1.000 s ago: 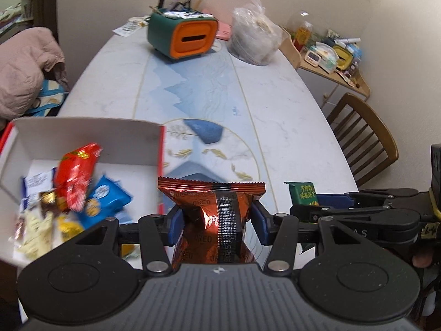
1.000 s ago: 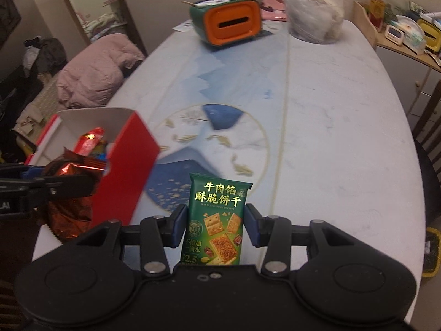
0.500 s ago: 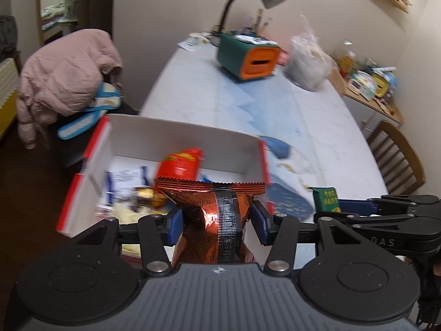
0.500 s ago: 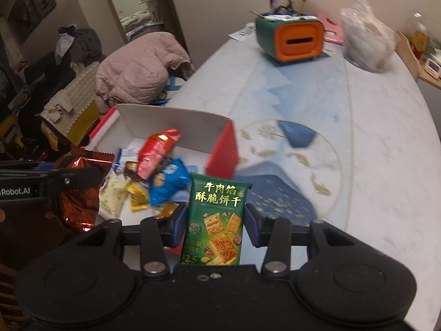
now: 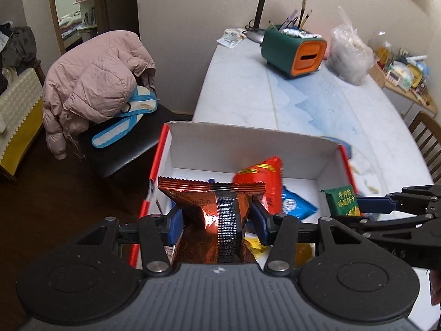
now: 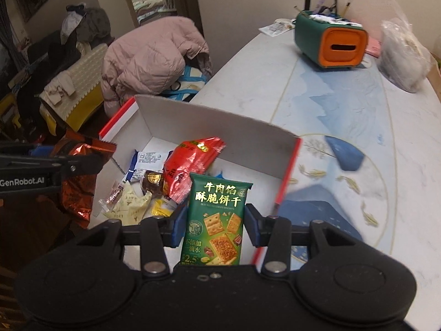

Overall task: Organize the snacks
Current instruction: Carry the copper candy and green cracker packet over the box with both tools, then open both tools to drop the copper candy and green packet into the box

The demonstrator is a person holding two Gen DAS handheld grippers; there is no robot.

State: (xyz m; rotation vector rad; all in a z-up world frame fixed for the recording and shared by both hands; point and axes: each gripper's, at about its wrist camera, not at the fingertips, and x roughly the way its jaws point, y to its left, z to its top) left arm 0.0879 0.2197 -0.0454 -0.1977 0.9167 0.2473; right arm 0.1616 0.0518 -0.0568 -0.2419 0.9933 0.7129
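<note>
The left gripper (image 5: 217, 222) is clamped on a copper-coloured cookie packet (image 5: 213, 207), its blue pads pressing into the packet's waist so that the foil creases inward and the crimped top edge stands up above the jaws. The right gripper (image 6: 213, 222) is closed the same way on a green cracker packet (image 6: 216, 215), held upright by its two long sides with the printed face toward the camera.

Both packets hang over the near side of an open cardboard box (image 6: 209, 121) with red edges. The box sits at the edge of the table (image 5: 237, 93), and the copper packet looks to be near the box's left wall. Inside lie a red packet (image 6: 190, 160), a blue packet (image 5: 295, 202) and several small wrapped sweets (image 6: 129, 201).

Judging by the crumpling, the copper packet is light, soft and air-filled; its foil looks slick, so a grip across the middle is sensible, though a hard squeeze could crush the cookies. The green packet looks flatter and somewhat stiffer, and its crackers are probably brittle. Holding it by the side edges, as now, spares the contents.

Beyond the box stand a green and orange desk organiser (image 5: 293, 52) and a clear plastic bag (image 5: 348, 58). A pink coat (image 5: 93, 80) is draped over a chair beside the table.
</note>
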